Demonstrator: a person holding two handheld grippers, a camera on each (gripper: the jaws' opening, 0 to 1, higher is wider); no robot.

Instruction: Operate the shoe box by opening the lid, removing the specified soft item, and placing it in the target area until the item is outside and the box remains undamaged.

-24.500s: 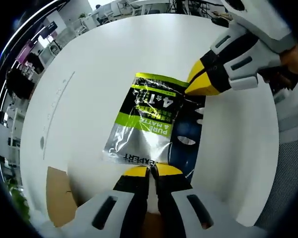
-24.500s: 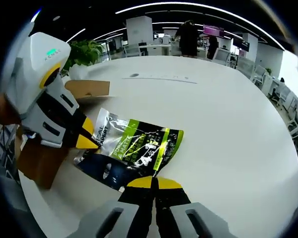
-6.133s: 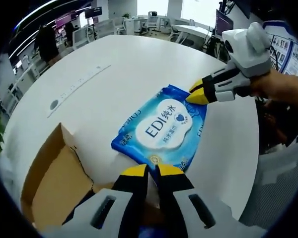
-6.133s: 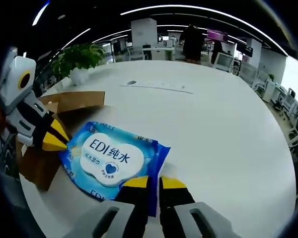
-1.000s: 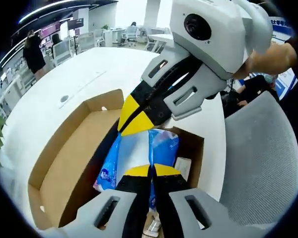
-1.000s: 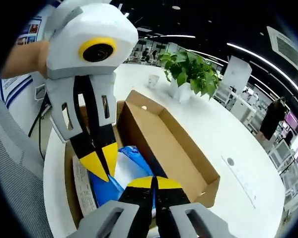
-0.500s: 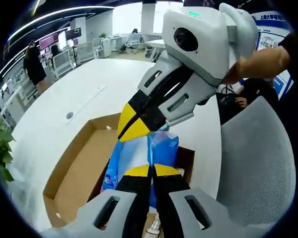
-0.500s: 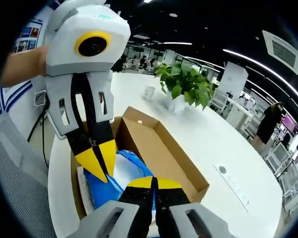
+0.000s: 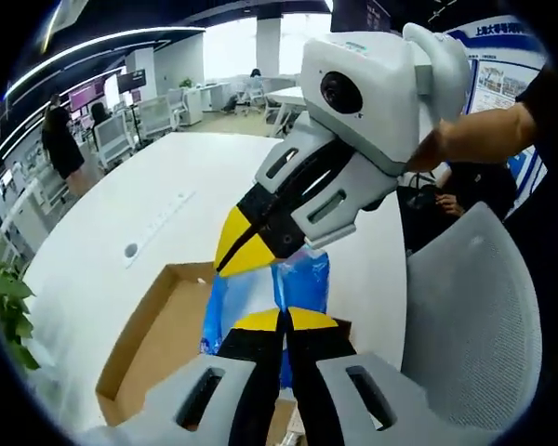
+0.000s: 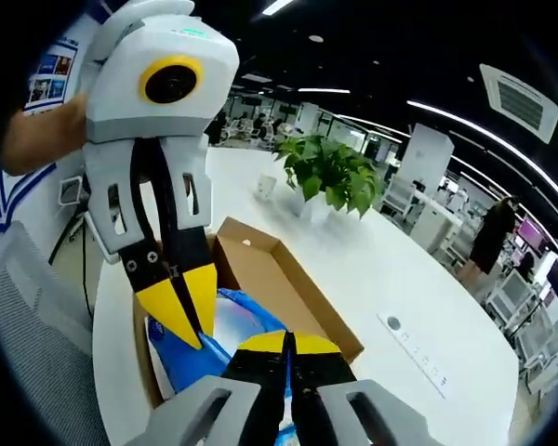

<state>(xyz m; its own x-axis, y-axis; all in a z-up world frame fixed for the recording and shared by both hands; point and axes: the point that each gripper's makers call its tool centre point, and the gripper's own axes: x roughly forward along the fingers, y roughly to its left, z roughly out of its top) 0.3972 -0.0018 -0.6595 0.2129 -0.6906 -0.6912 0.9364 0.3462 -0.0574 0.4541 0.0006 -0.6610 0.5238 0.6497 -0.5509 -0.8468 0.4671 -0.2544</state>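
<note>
White table [image 9: 121,214] beyond the open shoe box [image 9: 153,344] lies bare; potted plant [image 10: 330,177] stands at its far edge.

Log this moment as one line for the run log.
phase: lifting item | left gripper: shut on blue pack | right gripper: shut on blue pack | cardboard box: open, below pack | surface: white table

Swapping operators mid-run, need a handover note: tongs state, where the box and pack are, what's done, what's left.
Left tongs: shut on the blue wipes pack.
Right tongs: shut on the same pack.
Pack: held by both tongs above the open cardboard shoe box, which sits on the white table by the grey chair.
Done: lid open, pack gripped and raised.
Left: probably carry the pack clear of the box, set it on the table, release.
</note>
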